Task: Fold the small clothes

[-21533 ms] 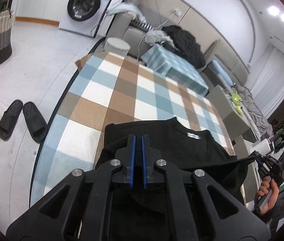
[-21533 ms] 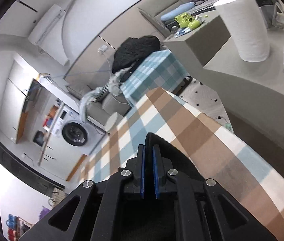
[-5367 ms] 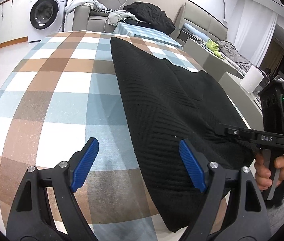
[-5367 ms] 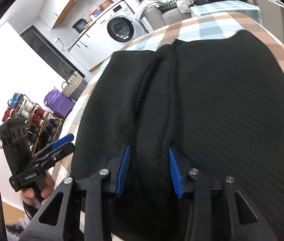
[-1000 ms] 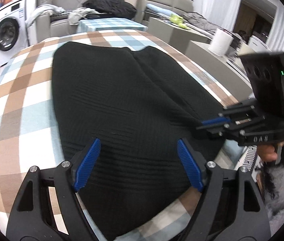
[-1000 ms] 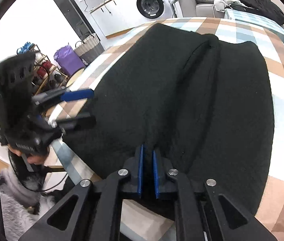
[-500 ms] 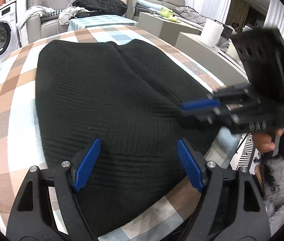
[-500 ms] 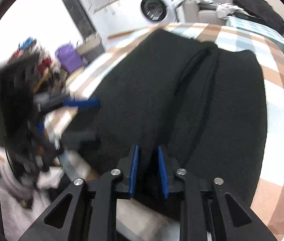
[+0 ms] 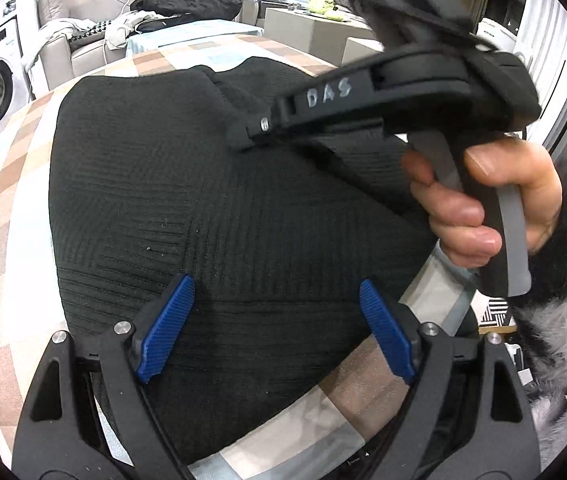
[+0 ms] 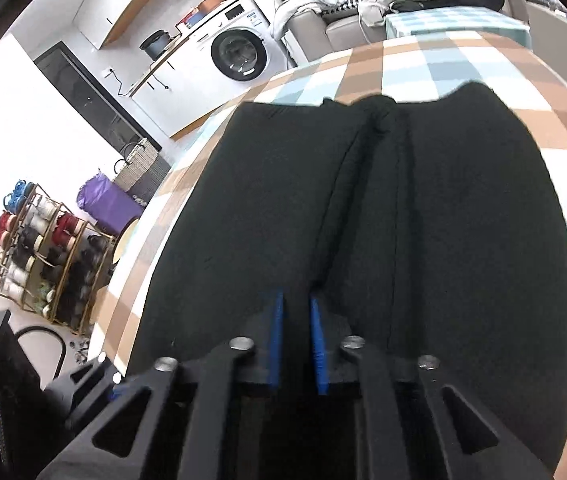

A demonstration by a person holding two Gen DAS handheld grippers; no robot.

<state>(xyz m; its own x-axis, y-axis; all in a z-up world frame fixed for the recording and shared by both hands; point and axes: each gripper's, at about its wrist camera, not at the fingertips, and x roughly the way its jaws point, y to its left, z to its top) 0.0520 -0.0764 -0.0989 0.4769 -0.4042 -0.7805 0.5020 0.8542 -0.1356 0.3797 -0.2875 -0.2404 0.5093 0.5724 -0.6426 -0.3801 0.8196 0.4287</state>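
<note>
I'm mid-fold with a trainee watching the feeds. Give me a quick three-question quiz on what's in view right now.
1. True or false: the black knit sweater lies spread on a checked tablecloth.
2. Pick one: the blue pads of the right tool stand A) wide apart, B) nearly together, C) out of view.
3. Fill in: the white appliance with the round door, beyond the table, is a ____ machine.

Key: 1 true; 2 B; 3 washing.
</note>
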